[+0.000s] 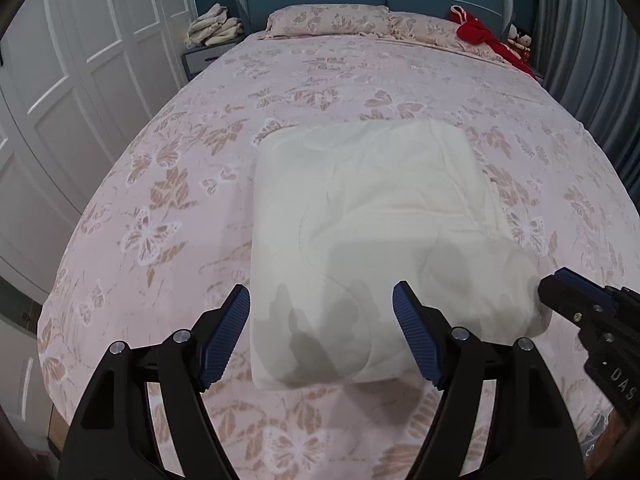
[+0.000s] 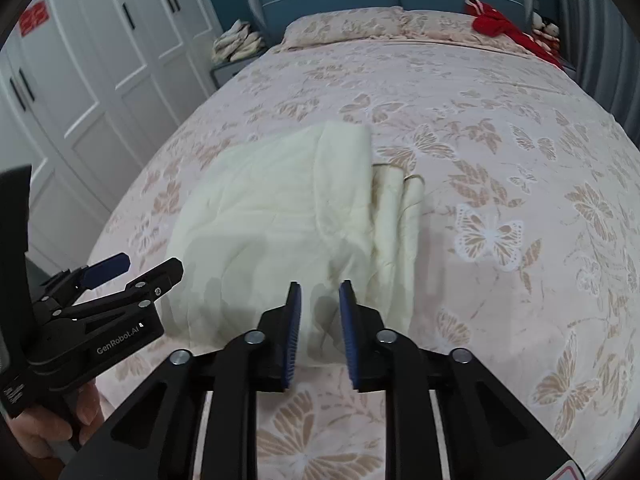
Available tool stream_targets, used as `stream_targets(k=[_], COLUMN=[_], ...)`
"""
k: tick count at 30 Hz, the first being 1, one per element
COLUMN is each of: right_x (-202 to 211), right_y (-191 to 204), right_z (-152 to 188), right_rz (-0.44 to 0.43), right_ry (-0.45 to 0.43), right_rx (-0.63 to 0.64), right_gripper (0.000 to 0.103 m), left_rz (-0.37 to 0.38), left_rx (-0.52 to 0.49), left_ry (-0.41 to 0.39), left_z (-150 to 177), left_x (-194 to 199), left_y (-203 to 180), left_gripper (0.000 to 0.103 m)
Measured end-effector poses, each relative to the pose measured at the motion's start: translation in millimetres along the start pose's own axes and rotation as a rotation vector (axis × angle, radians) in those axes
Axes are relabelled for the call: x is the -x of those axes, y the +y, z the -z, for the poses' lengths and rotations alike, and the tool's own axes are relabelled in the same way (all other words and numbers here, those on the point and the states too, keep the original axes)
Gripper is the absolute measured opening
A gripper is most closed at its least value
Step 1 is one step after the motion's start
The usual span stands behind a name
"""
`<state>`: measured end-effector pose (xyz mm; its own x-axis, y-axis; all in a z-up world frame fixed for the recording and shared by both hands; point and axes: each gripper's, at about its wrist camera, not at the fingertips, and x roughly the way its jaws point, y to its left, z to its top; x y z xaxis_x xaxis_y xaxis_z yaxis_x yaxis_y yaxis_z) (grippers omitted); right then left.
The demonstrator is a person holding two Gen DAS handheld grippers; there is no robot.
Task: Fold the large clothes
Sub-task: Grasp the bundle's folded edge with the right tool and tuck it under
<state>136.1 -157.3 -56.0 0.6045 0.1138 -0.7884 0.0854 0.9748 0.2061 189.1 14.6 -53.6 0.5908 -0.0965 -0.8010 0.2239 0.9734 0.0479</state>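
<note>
My cloth (image 1: 372, 240) lies folded square near the bed's (image 1: 160, 200) foot edge; left gripper (image 1: 322, 334) gapes empty, right gripper (image 2: 320, 334) nearly together, empty. Folding looks finished.

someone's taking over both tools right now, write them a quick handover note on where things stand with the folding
Left tool: open, nothing between its pads, above the near edge of the cream garment.
Right tool: pads close together but with a visible gap, no cloth in them, over the garment's near right corner.
Garment: folded into a thick rectangle, lying on the butterfly bedspread, layered edges showing on its right side.
Done: the folds look finished, and both tools are clear of the cloth.
Left: perhaps tidy the stepped right edge; otherwise check for another garment.
</note>
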Motion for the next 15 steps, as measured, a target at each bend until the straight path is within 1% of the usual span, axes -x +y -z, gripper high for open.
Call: stream_targets(k=[3, 8, 11, 15], right_x=[-11.0, -34.9, -47.7, -62.8], right_y=[3.1, -6.7, -12.0, -15.5], right_z=[6.2, 17.6, 24.0, 33.1], right_rz=[0.019, 0.062, 0.074, 0.083], right_ry=[0.03, 0.085, 0.113, 0.147], right_rx=[0.018, 0.009, 0.003, -0.004], right_gripper=[0.011, 0.005, 0.002, 0.001], left_rz=[-0.008, -0.03, -0.025, -0.018], left_rx=[0.019, 0.035, 0.049, 0.055], left_ry=[0.027, 0.068, 0.096, 0.114], left_z=[5.1, 14.7, 20.9, 27.2], left_x=[-5.5, -21.3, -34.0, -43.4], left_y=[2.7, 5.7, 6.7, 4.6], left_gripper=[0.072, 0.072, 0.072, 0.073])
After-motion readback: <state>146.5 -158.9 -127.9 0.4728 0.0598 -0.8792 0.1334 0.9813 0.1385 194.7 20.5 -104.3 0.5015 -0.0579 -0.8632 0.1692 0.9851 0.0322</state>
